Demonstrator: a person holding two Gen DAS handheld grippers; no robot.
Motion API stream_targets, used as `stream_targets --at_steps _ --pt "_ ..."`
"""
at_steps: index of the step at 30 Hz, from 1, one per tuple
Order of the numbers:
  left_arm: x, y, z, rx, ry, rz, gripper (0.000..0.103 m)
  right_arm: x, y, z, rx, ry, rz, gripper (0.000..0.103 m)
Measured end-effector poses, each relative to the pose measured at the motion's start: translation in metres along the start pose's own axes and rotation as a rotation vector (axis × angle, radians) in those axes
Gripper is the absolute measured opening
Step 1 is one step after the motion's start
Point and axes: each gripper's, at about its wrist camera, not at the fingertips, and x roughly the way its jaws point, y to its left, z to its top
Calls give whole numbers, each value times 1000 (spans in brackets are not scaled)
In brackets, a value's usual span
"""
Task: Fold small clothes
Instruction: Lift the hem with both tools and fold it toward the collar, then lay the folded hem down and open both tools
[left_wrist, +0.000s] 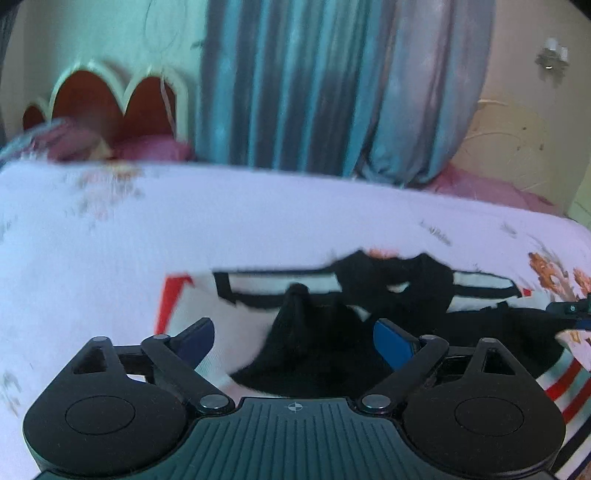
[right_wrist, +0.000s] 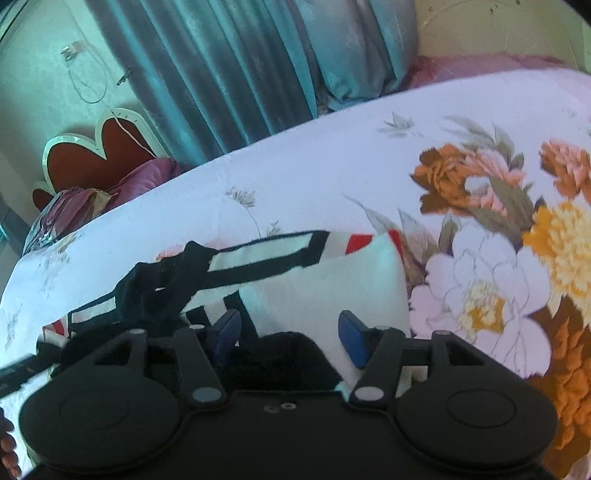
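A small white garment (left_wrist: 280, 282) with black trim and red stripes lies partly folded on the floral bedsheet (left_wrist: 221, 221). A black part of it (left_wrist: 314, 350) is bunched up between the blue pads (left_wrist: 393, 343) of my left gripper (left_wrist: 295, 341), which stands wide open and does not press on the cloth. In the right wrist view the same garment (right_wrist: 325, 291) lies just ahead of my right gripper (right_wrist: 290, 336). That gripper is open too, with black cloth (right_wrist: 280, 354) low between its fingers (right_wrist: 352, 338) and not pinched. The right gripper's tip (left_wrist: 569, 310) shows at the edge of the left wrist view.
The bed's far edge (right_wrist: 258, 144) runs below a teal curtain (left_wrist: 295, 92). A red scalloped headboard (left_wrist: 110, 99) and purple pillows (right_wrist: 144, 177) sit at the far left. Large orange and white flowers (right_wrist: 498, 240) are printed on the sheet to the right of the garment.
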Motion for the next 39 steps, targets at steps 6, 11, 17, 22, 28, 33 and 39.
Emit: stream_targets --at_steps 6,11,17,22,28,33,39 --pt "0 5 1 41 36 34 92 -11 4 4 -48 -25 -2 62" --pt "4 -5 -2 95 45 57 92 -12 24 -5 -169 -3 -24 63" --pt "11 -15 -9 123 78 64 92 -9 61 -40 -398 41 -18 67" --pt "18 -24 -14 159 97 73 92 10 70 -66 -459 88 -47 75" --pt "23 -28 -16 182 112 63 92 16 63 -62 -424 132 -25 102" --pt "31 -28 -17 187 123 41 92 18 63 -62 -413 150 -19 102" --pt "37 -17 -13 181 116 1 92 12 56 -55 -443 120 17 91"
